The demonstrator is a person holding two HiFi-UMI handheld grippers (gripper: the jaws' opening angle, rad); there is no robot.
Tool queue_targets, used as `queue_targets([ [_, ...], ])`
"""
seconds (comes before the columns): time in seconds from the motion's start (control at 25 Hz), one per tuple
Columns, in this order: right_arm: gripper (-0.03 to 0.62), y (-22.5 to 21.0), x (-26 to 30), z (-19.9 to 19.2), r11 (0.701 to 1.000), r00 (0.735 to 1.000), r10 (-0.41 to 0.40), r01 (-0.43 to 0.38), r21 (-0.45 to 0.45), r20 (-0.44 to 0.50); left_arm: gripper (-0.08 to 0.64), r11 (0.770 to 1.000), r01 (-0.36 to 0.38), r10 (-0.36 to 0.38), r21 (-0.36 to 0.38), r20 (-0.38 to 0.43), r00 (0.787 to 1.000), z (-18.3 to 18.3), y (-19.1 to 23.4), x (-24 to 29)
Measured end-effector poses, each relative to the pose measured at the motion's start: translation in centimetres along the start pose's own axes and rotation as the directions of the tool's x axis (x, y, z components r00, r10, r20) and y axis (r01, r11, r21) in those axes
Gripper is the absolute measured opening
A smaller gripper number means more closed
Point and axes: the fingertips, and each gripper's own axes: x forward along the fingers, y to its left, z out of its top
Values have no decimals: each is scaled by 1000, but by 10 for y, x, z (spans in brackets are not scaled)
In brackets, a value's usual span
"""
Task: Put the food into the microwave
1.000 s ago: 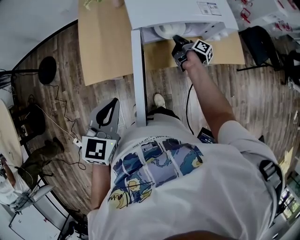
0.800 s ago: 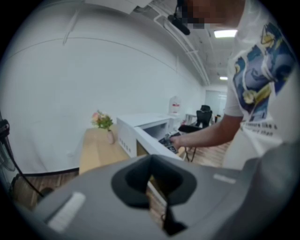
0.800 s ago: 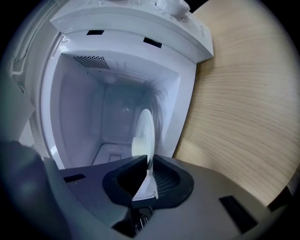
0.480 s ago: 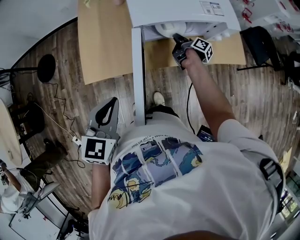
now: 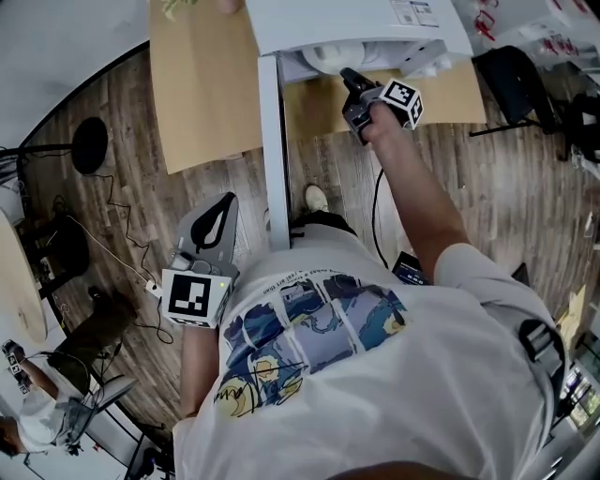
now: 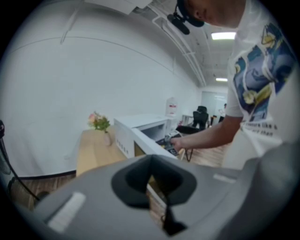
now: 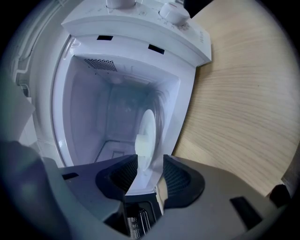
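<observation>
Food plate (image 7: 151, 129) between right gripper's (image 7: 150, 164) just-opened fingers (image 7: 123, 174)

In the head view we found the microwave (image 5: 356, 23) cut off by the top edge, its cavity mostly hidden under its own top, and the flowers (image 5: 178, 7) clipped to a scrap. In the right gripper view the plate (image 7: 149, 126) was partly out of sight, and we could not tell what the pale lump (image 7: 142, 143) against it was.

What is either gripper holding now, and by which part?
Nothing. Right gripper jaws have just been opening, gripping nothing; plate rests inside the microwave. Left gripper shut, empty.
</observation>
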Motion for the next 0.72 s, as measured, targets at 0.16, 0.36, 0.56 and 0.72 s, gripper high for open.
queue_targets([
  [0.16,164,-3,-17,-4,1000,1000,2,-2,-9,3,8,998,39,-38,39,-9,999,-2,-4,-1],
  [0.36,134,1,-40,-21,997,1000,4,-5,-78,-19,8,993,95,-95,69,0,995,1,-13,2],
  [0.56,86,3,-67,-39,990,1000,-12,9,-138,-21,8,982,155,-156,109,3,988,3,-23,6],
  [0.72,59,8,-87,-51,978,1000,-25,22,-207,-12,8,973,193,-197,125,18,980,7,-29,7],
])
